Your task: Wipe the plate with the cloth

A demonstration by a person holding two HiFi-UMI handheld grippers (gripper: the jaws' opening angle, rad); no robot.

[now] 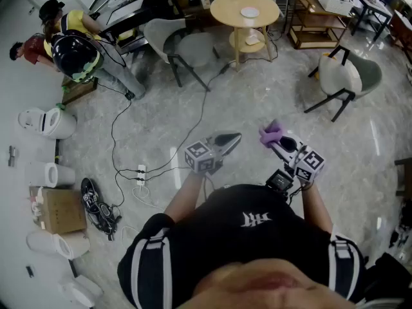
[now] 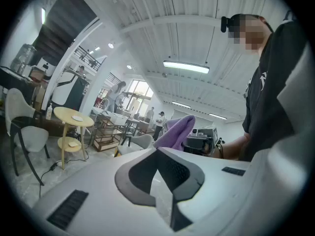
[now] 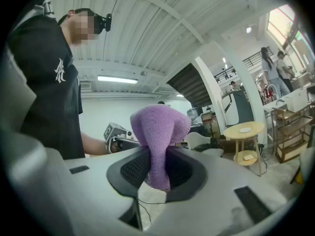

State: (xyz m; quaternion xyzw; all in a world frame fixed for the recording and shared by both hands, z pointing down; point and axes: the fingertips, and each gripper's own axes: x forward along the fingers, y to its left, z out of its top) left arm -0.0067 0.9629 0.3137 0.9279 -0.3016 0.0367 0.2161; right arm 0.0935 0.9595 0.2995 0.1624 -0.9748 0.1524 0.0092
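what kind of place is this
Probably an open-plan office or lab with a lounge corner: a round wooden table and pale chairs stand on a polished floor, and a power strip lies there with cables trailing from it.

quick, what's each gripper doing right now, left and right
left gripper: closed, nothing between its jaws
right gripper: closed on the purple cloth
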